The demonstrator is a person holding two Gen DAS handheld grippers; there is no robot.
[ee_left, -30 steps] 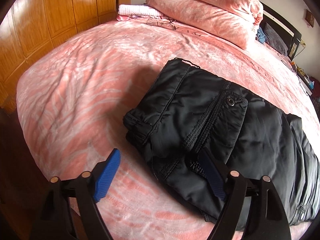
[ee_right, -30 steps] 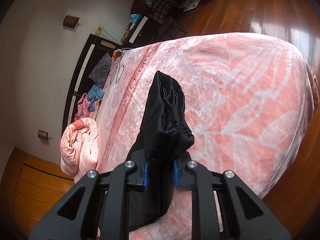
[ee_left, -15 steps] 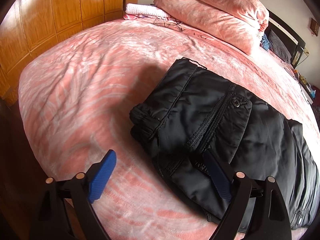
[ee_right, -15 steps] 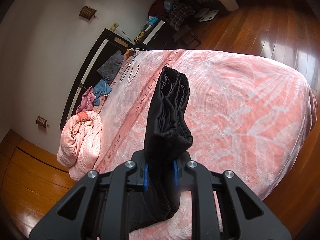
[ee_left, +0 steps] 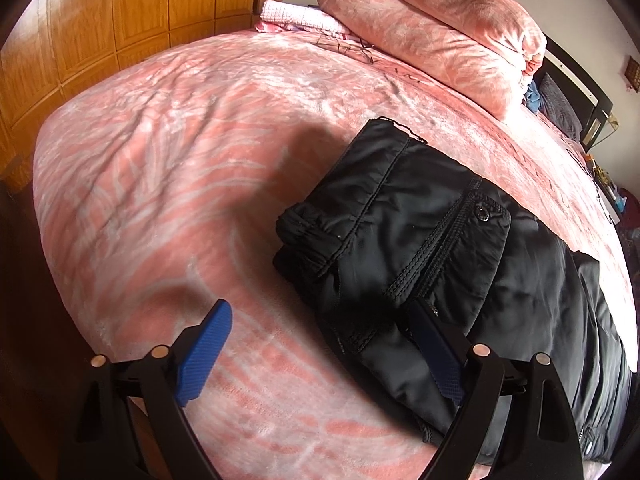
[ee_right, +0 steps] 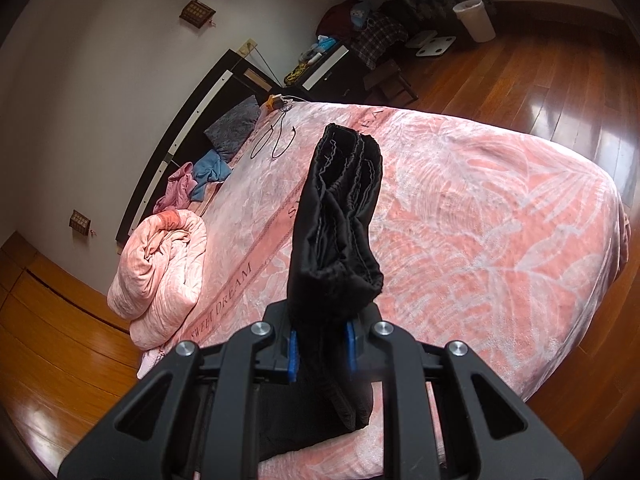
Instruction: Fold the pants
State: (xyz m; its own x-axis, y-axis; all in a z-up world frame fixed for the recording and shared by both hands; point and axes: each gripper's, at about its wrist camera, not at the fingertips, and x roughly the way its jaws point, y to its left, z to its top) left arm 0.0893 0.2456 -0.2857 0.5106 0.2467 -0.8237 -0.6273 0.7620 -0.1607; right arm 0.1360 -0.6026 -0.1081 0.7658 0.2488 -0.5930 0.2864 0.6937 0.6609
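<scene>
Black pants (ee_left: 420, 248) lie on the pink bed (ee_left: 160, 160), waist end nearest the left camera, legs running off to the right. Left view: the left gripper (ee_left: 320, 352) hovers low over the near waist edge, angled steeply down. Its blue pads (ee_left: 204, 352) stand wide apart; one is over bare blanket, the other over the fabric, and nothing is gripped.

Right view: the right gripper (ee_right: 320, 344) is clamped on the bunched leg ends of the pants (ee_right: 336, 232), which stand up between the jaws, clear of the blanket. It points moderately downward across the bed.

Judged step: the fold of the legs toward the waist is in hand. The next move calls for carrying the cuffs over the waist end, laying them square and then releasing; the left gripper may need to steady the waist.
</scene>
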